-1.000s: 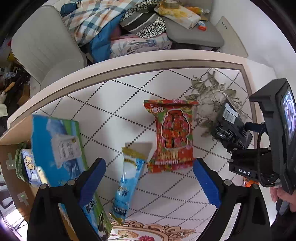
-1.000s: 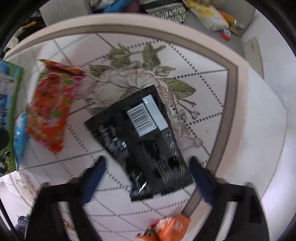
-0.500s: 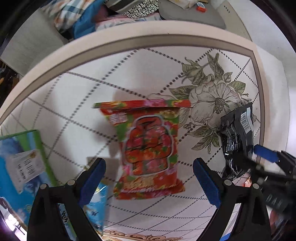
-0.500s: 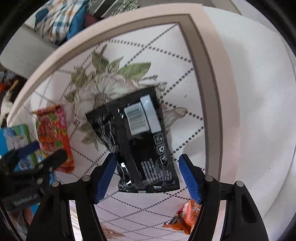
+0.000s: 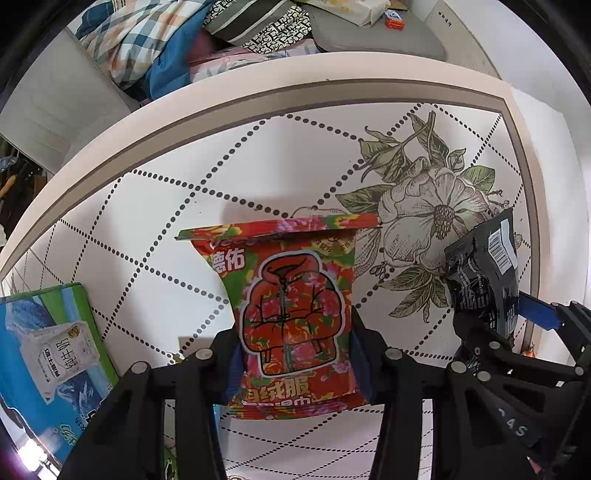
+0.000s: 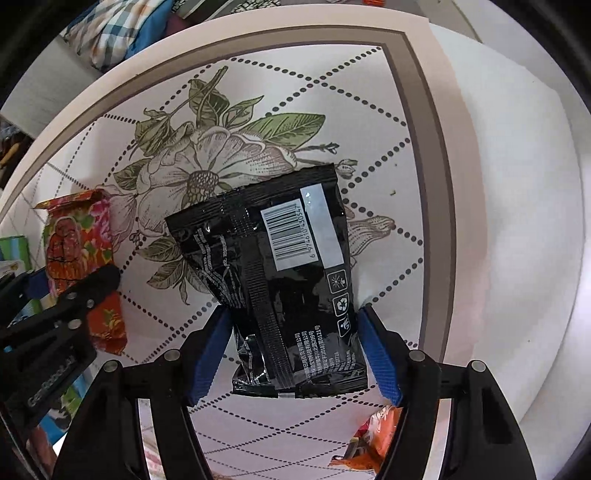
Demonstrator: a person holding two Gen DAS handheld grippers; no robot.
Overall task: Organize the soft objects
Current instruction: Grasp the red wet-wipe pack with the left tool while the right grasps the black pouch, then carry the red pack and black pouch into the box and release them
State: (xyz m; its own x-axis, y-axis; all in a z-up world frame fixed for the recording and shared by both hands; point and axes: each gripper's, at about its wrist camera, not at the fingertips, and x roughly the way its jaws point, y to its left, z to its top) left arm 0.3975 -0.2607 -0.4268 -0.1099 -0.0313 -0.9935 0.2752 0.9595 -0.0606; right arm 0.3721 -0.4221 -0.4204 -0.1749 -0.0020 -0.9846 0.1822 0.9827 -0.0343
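Note:
A red flowered snack packet (image 5: 295, 314) lies on the patterned table (image 5: 184, 192). My left gripper (image 5: 293, 347) is shut on its lower part, a finger on each side. A black snack packet (image 6: 280, 273) with a white barcode lies to the right. My right gripper (image 6: 293, 339) is shut on its lower half, blue pads against both edges. The black packet (image 5: 487, 273) and the right gripper also show at the right of the left wrist view. The red packet (image 6: 81, 258) shows at the left of the right wrist view.
A blue and green carton (image 5: 48, 354) lies at the left on the table. An orange packet (image 6: 373, 439) lies near the table's front right edge. Beyond the far edge are a chair with cushions (image 5: 373, 33) and piled bedding (image 5: 155, 48).
Both grippers have moved forward and closed, the left onto the red packet, the right onto the black packet. The blue stick packet has dropped out of the left view.

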